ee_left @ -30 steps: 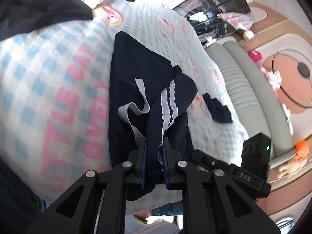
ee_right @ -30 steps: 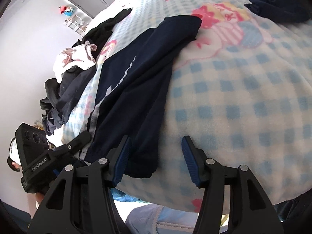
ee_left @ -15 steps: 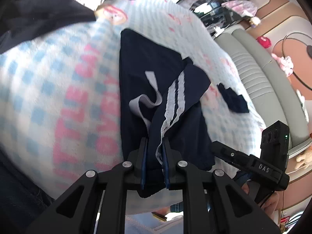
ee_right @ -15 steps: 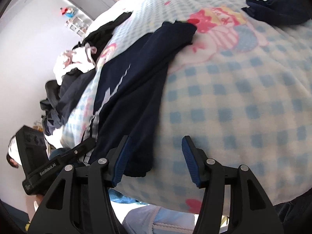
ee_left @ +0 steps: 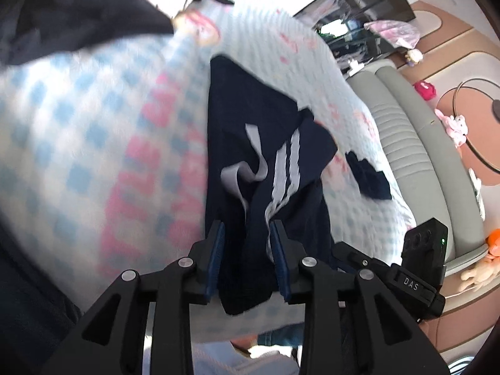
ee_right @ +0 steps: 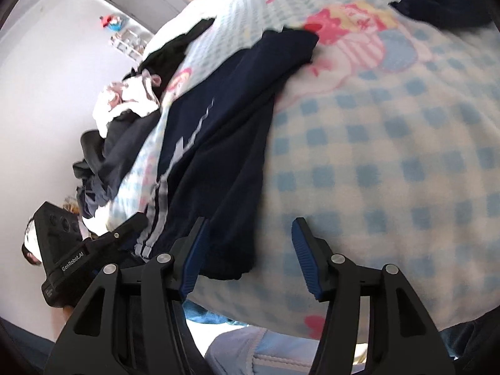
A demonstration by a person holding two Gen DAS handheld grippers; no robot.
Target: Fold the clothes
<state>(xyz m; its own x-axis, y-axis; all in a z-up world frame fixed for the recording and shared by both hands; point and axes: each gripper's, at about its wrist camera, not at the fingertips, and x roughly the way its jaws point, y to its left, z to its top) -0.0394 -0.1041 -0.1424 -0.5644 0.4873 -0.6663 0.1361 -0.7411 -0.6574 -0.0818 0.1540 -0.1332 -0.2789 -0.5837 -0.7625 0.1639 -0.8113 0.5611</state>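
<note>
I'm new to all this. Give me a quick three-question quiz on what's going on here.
1. True or false: the right gripper is clamped on the navy garment.
2. What pattern covers the blanket? A) checks B) plain grey C) polka dots
3. The left gripper has just been opening; what lies between its fingers?

Key: 1. False, its jaws stand open with the garment's edge just inside them. 2. A. 3. The garment's striped fold.

Two grippers (ee_left: 247, 250) (ee_right: 248, 250), one navy garment (ee_left: 265, 143).
</note>
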